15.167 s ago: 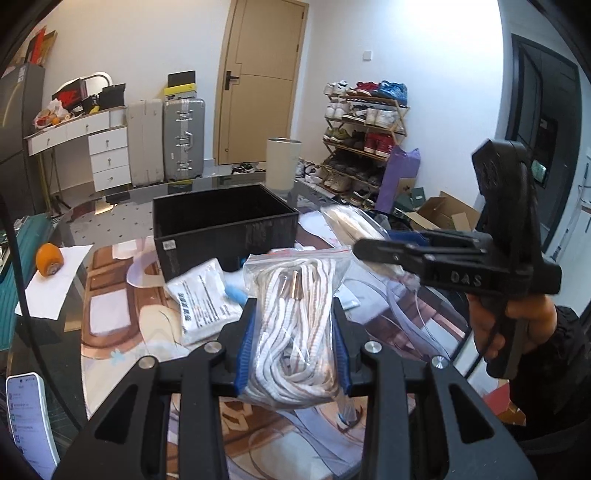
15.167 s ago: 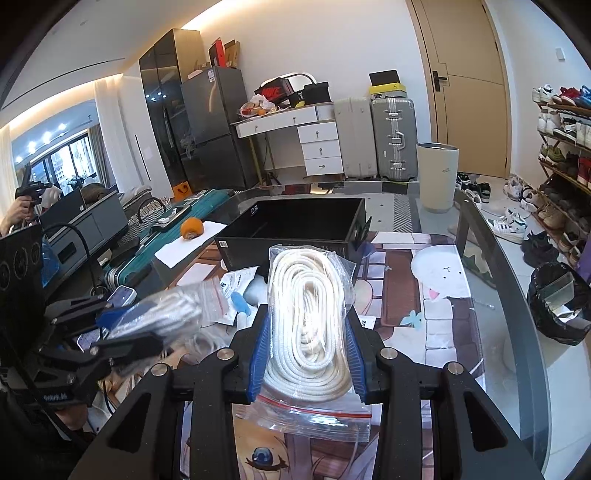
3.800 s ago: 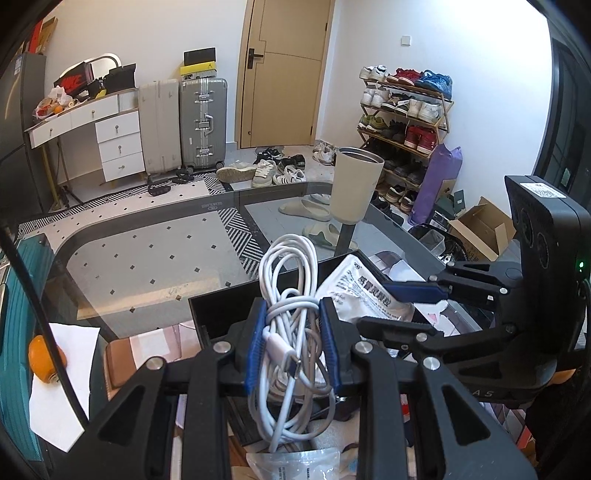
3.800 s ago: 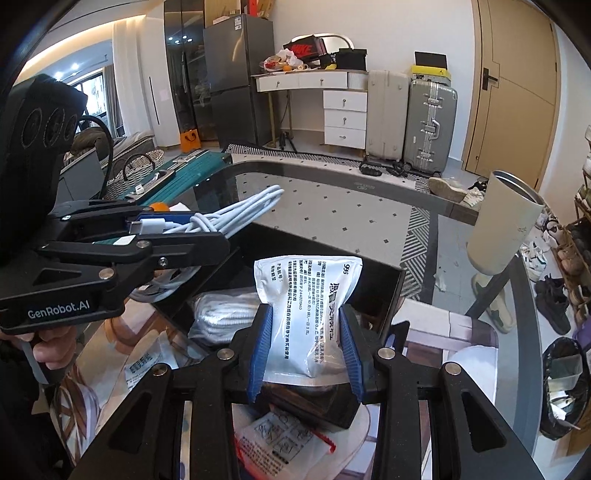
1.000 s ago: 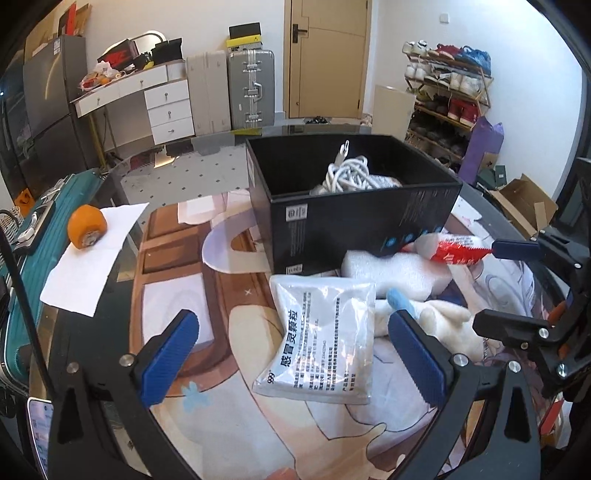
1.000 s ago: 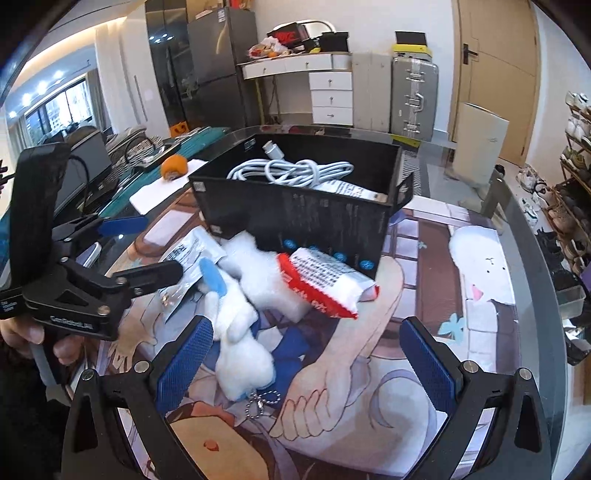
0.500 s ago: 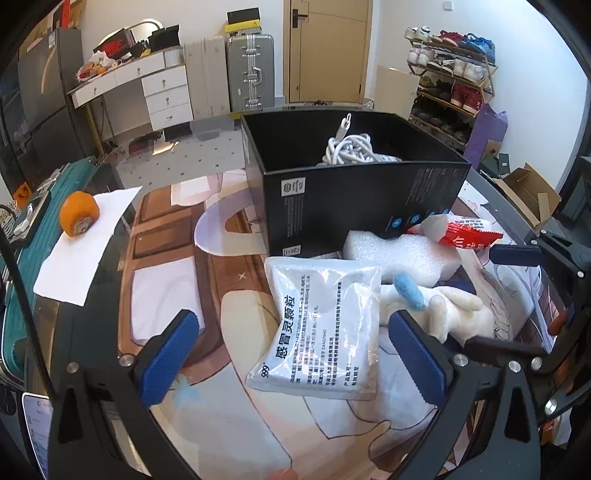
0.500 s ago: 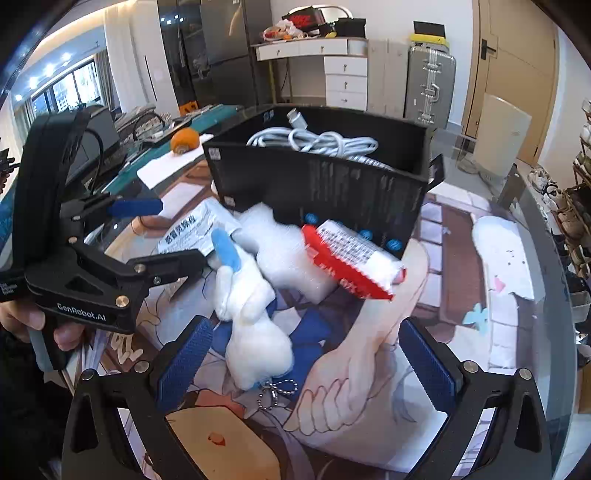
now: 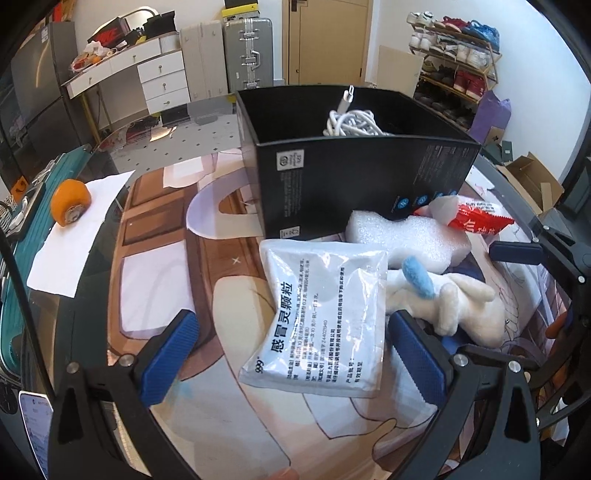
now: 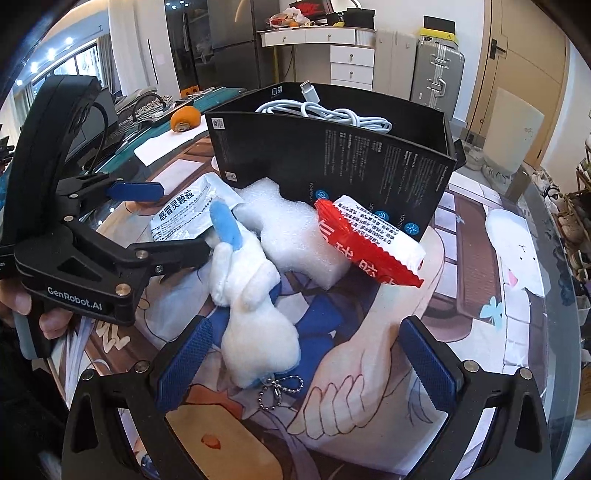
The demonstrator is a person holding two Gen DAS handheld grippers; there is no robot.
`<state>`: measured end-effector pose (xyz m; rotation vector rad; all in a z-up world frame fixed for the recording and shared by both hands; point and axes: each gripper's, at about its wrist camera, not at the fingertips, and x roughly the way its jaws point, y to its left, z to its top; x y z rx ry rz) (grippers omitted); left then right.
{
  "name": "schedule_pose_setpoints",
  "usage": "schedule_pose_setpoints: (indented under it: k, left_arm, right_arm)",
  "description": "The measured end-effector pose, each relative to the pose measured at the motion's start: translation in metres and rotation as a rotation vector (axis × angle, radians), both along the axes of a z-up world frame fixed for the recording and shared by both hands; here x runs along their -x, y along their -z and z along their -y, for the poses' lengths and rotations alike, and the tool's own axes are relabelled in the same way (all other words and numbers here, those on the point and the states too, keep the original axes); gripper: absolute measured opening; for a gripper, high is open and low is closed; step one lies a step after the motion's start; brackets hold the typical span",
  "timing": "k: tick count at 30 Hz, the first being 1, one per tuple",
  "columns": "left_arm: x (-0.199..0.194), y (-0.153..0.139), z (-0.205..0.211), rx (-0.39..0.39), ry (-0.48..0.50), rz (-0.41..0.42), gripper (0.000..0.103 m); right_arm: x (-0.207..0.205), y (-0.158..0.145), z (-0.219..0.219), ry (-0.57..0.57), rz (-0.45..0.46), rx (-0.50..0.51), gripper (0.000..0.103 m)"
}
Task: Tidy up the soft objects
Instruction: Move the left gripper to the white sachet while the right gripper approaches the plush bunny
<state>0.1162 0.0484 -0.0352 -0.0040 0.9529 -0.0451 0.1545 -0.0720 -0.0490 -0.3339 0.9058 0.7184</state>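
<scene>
Left hand-held gripper (image 9: 291,354) spread over white medicine pouch (image 9: 317,317); right hand-held gripper (image 10: 303,358) spread (straddling plush toy (image 10: 255,306)).

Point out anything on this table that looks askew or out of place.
The red snack packet is propped at a tilt against the black box, one end resting on the white foam block rather than lying flat. In the box, the white cable's USB plug sticks up above the rim.

A home: shoe rack (image 9: 458,33), suitcases (image 9: 247,51), fridge (image 10: 229,37).
</scene>
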Motion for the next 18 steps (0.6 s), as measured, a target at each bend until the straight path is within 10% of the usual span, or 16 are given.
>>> schedule_pose_setpoints:
  k: [13, 18]
  left_arm:
    - [0.003, 0.001, -0.006, -0.008, -0.032, -0.003, 0.101]
    - [0.011, -0.002, -0.008, -0.003, -0.022, 0.022, 0.081]
  right_arm:
    - [0.006, -0.002, -0.004, -0.036, -0.01, -0.03, 0.102]
    - [0.01, -0.002, -0.016, -0.063, 0.002, -0.025, 0.09]
